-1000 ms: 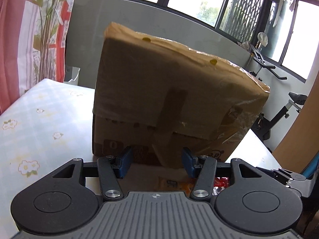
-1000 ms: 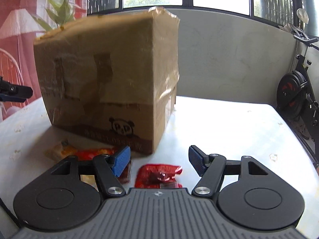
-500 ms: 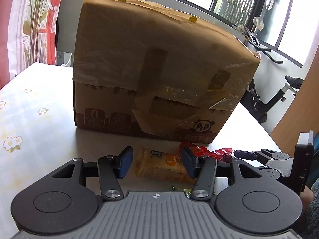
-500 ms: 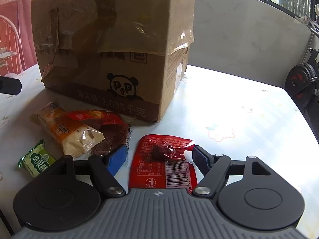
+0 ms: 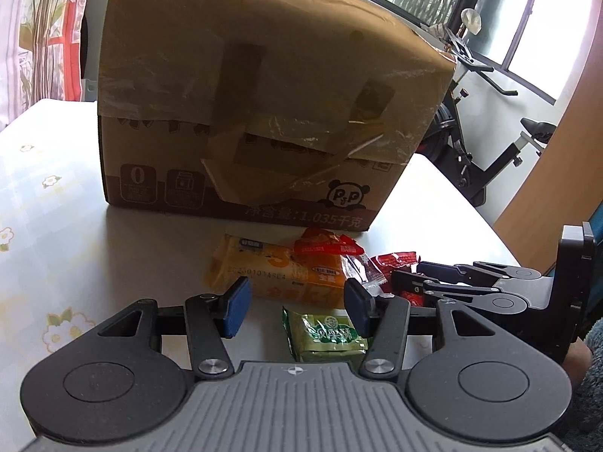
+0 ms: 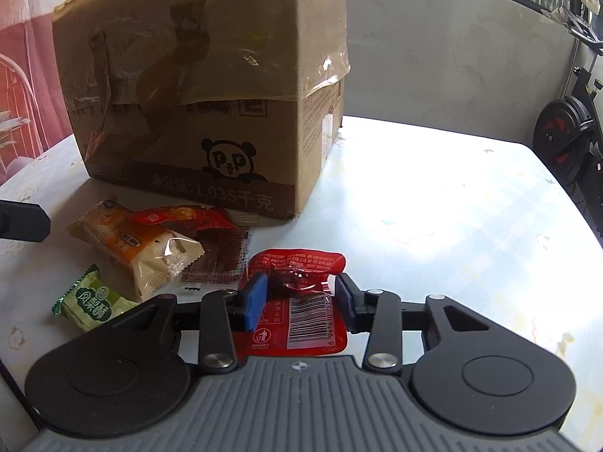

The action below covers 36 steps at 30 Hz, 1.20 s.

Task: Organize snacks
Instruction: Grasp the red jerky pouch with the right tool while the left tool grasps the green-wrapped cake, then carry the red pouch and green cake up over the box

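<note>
1. A taped cardboard box (image 5: 264, 113) with a panda logo stands on the table (image 5: 56, 226), toward its far edge; the cloth on the table is pale with small flowers.
2. 4 snack packets lie in a loose cluster on the table just in front of the box's near face.
3. The orange packet (image 5: 279, 271) lies closest to the box, and a red-and-clear packet (image 6: 218, 248) partly overlaps it on the right.
4. The green packet (image 5: 328, 335) sits nearer the front edge of the table, apart from the orange one.
5. The red packet (image 6: 301, 301), barcode up, lies to the right of the cluster, toward the table's open right half.
6. The left gripper (image 5: 294, 309) hangs low over the table with its blue pads spread wide; the green packet shows between them, though contact cannot be told.
7. The right gripper (image 6: 299, 297) has its tongs narrowed around the crumpled top of the red packet, 1 pad on each side; whether they press on it cannot be told.
8. An exercise bike (image 5: 490, 143) stands beyond the table's right edge.
</note>
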Tool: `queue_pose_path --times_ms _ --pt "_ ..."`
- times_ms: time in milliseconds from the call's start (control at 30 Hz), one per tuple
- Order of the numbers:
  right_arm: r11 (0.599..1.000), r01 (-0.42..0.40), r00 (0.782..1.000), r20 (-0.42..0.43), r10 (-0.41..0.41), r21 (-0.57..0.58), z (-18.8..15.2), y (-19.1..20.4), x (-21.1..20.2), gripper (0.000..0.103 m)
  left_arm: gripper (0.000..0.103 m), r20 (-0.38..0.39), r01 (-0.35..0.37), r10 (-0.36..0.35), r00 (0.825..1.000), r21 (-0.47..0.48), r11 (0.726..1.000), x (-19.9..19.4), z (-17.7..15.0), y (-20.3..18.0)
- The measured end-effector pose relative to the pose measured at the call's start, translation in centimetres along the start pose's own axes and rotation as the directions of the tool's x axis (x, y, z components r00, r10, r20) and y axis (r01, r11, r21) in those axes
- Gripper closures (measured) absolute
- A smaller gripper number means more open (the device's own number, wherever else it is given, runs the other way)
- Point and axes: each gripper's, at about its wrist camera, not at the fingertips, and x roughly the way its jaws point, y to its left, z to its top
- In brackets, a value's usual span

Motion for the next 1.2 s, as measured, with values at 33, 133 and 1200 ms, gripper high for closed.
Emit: queue_pose_path --times_ms 33,133,1200 --pt "1.000 -0.001 1.000 0.001 0.001 0.007 -0.2 0.1 -0.2 0.061 0.046 -0.011 0.006 -0.007 1.000 -0.004 1.000 0.3 -0.1 -0.2" --pt "1.000 -0.005 1.000 0.001 0.005 0.019 -0.5 0.4 -0.7 0.061 0.040 -0.047 0.030 -0.030 0.998 0.006 1.000 1.2 -0.6 -1.0" --pt "0.991 -0.038 0.994 0.109 0.024 0.127 -0.9 0.0 -5.0 0.061 0.046 -0.072 -0.027 0.038 0.997 0.152 0.988 3.4 -1.8 -2.5"
